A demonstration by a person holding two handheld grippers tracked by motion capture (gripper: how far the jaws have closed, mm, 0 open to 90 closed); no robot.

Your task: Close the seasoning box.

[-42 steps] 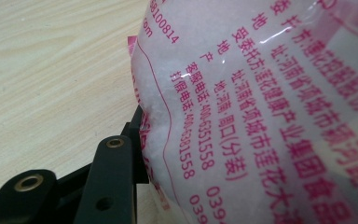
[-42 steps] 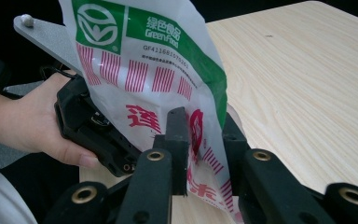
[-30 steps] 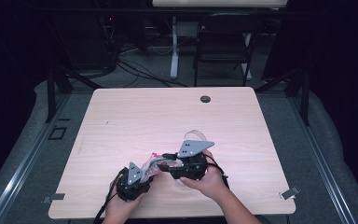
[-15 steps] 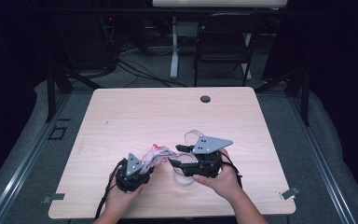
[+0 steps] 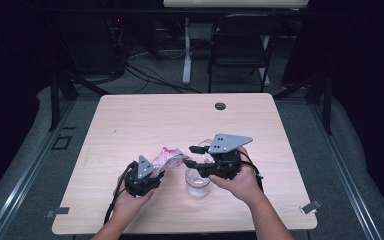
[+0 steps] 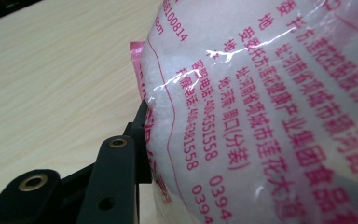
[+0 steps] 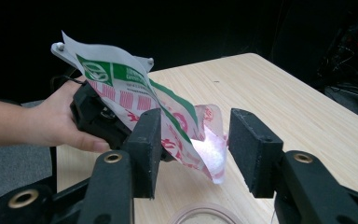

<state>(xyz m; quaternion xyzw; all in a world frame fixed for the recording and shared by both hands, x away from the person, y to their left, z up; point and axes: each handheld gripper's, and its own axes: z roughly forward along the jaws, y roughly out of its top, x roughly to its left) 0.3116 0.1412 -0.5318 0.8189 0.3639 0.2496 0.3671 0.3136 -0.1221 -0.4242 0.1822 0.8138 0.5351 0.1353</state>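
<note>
A: Plastic bag, clear with red print and white grains inside [image 5: 166, 156], sits lower centre of the high view, lifted off the pale wood table [image 5: 145, 117]. Left gripper [image 5: 156, 170] is clamped on it; in the left gripper view the one jaw that shows presses into the bag's side [image 6: 261, 116].

B: Hand pose?

A: Left hand [image 5: 130, 197] comes in from the bottom edge, gripper angled up and to the right. Right hand [image 5: 237, 182] comes in at lower right, its gripper [image 5: 192, 156] pointing left toward the bag, grey three-cornered plate [image 5: 228, 142] on top.

B: Right gripper's state?

A: Released. Jaws stand apart, and they've just been closing in a little. In the right gripper view the bag's open end [image 7: 200, 140] hangs between the pads, against the left pad, clear of the right pad. Not gripped.

B: Anything under it?

A: Clear round container [image 5: 198, 182], upright on the table just below the right gripper; its rim [image 7: 205, 213] shows at the bottom of the right gripper view.

B: Edges, room?

A: Both hands work near the table's front edge at the bottom of frame. Wide bare wood above them up to the small dark round cap [image 5: 220, 106] by the far edge. Bare wood to the left and right too. Dark chair [image 5: 240, 47] behind the table, well apart.
</note>
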